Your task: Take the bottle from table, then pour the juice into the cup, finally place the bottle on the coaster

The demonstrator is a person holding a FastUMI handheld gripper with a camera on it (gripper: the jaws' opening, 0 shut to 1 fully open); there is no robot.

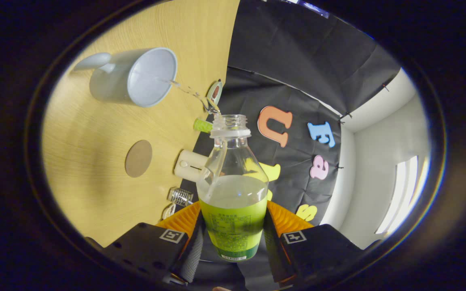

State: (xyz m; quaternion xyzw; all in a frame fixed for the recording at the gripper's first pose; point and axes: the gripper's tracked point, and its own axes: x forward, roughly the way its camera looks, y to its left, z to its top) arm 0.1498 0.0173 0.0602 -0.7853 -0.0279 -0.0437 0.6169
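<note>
Both fingers (193, 242) clamp the green-labelled bottle (233, 190), print seemingly unreadable.

A clear bottle (233, 178) with a green label and pale juice, a light grey-blue cup (136, 76), a brown round coaster (138, 158), and a light wood-grain surface (95, 194).

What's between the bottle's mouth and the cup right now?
In the gripper view, only a thin stream of juice runs from the bottle, held in the tongs, into the cup.
</note>
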